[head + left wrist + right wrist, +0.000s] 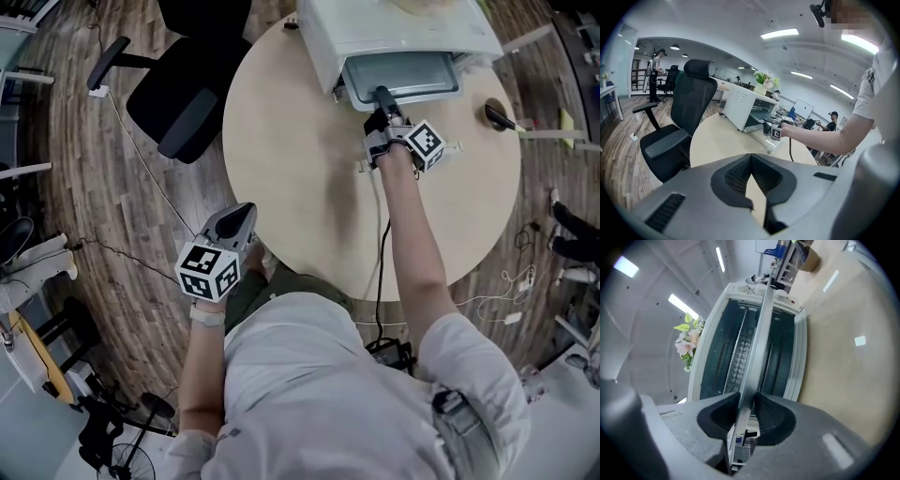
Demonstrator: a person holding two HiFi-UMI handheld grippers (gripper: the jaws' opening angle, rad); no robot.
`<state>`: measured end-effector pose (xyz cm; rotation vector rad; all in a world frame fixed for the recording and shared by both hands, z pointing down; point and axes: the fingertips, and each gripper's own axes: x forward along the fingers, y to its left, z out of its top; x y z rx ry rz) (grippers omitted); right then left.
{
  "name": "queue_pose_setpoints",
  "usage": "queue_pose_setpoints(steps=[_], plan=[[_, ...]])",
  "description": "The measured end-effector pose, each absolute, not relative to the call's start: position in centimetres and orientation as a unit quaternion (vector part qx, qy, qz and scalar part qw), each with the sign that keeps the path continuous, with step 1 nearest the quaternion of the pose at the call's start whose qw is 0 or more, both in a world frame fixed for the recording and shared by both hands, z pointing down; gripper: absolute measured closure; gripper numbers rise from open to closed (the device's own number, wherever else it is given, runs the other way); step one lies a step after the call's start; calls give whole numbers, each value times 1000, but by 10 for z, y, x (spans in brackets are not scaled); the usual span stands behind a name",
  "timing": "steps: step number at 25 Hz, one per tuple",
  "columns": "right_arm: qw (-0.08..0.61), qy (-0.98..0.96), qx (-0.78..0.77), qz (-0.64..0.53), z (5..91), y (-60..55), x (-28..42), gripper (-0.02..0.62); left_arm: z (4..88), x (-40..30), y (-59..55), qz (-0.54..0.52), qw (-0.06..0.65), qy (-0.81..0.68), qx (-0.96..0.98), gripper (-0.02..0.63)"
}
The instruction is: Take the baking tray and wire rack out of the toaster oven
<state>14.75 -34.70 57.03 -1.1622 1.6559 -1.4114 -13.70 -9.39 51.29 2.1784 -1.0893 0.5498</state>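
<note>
right tongs are pinching the front lip of the baking tray, which is sitting in the toaster oven dead ahead of them. left tongs are hanging back, closed, empty. next i'm guessing a straight level pull, then the wire rack.

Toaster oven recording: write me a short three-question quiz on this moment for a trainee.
1. True or false: the left tool is holding something.
2. What is the right tool shut on? A the wire rack; B the thin grey metal baking tray; C the black cable.
3. Fill in: the white toaster oven stands on the round beige ___.
Key: 1 false; 2 B; 3 table.
</note>
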Motion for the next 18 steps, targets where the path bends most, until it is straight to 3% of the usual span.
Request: queue_pose_setpoints(steps=[10,18], plan=[[415,571,-415,-575,582,-302,168,520,511,-131,-82,202,307,-402,839,606],[442,555,-417,-569,564,-257,171,520,506,-131,-82,193,300,-369,858,607]])
